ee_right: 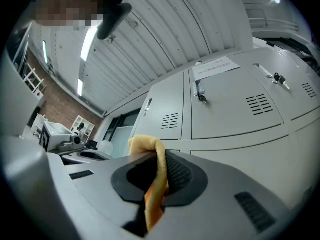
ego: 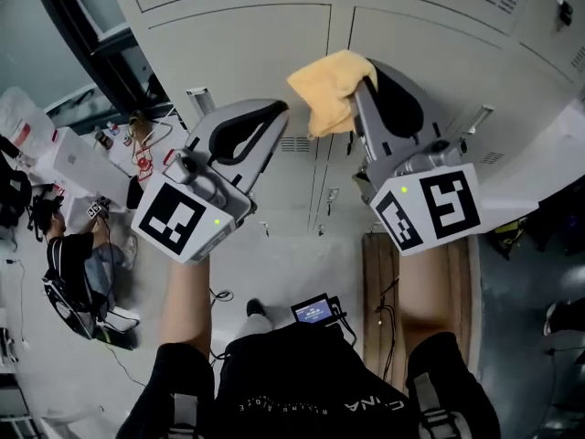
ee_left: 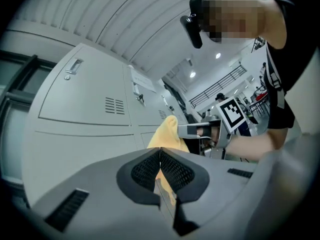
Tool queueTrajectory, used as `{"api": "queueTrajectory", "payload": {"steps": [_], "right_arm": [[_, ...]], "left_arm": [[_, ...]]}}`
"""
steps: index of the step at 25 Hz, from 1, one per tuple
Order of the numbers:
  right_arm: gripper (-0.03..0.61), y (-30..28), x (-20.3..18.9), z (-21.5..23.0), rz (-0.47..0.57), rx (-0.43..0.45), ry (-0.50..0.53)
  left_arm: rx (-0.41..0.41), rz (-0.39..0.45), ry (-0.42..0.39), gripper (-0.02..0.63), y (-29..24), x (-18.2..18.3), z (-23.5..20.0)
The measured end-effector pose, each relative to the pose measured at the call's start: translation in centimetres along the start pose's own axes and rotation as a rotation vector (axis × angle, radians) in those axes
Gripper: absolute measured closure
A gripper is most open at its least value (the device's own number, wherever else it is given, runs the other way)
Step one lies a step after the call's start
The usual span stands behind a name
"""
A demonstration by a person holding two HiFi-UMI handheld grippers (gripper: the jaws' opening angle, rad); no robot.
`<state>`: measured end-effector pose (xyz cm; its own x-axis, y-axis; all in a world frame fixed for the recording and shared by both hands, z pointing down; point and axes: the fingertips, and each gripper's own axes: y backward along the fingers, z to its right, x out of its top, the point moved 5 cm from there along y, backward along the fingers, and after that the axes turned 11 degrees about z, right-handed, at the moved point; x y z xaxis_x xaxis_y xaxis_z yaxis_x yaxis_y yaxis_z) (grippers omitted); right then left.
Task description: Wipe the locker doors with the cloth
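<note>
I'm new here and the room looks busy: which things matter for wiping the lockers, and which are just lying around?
For the job: yellow cloth, clamped in the right gripper; locker doors; left gripper, shut and empty.
Just lying about: wooden bench; black bag on the floor; white boxes.

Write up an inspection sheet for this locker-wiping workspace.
Surface: grey locker doors, shut, vented; no marks seen.
Job's things: yellow cloth, bunched, close to the doors.
Clutter: white boxes and a black bag at left; wooden bench below the lockers.
Grippers: right gripper shut on the cloth; left gripper shut, empty.
Cables: loose cables by the bench.
Surroundings: paper notice on a locker; keys hanging in a lock.
</note>
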<state>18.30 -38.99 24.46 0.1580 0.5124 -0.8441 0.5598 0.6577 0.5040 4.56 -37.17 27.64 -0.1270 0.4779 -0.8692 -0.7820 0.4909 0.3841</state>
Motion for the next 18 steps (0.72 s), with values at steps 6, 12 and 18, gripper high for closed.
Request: {"api": "queueTrajectory", "payload": {"steps": [6,12,18], "right_arm": [[0.528,5.0,-1.2,-2.3,-0.081,-0.020,0.014],[0.528,9.8,-0.8,-8.2,-0.115,-0.068,-0.039],[0.528,13.0,-0.3,-17.5,-0.162,-0.125,-0.112]], "left_arm": [[0.031,-0.015,0.108,0.594,3.8,-0.7,3.3],[0.074,-0.040,0.167,0.594,11.1,-0.3,5.9],[0.152,-0.069,0.112,0.594,21.8,2.3,7.8]]}}
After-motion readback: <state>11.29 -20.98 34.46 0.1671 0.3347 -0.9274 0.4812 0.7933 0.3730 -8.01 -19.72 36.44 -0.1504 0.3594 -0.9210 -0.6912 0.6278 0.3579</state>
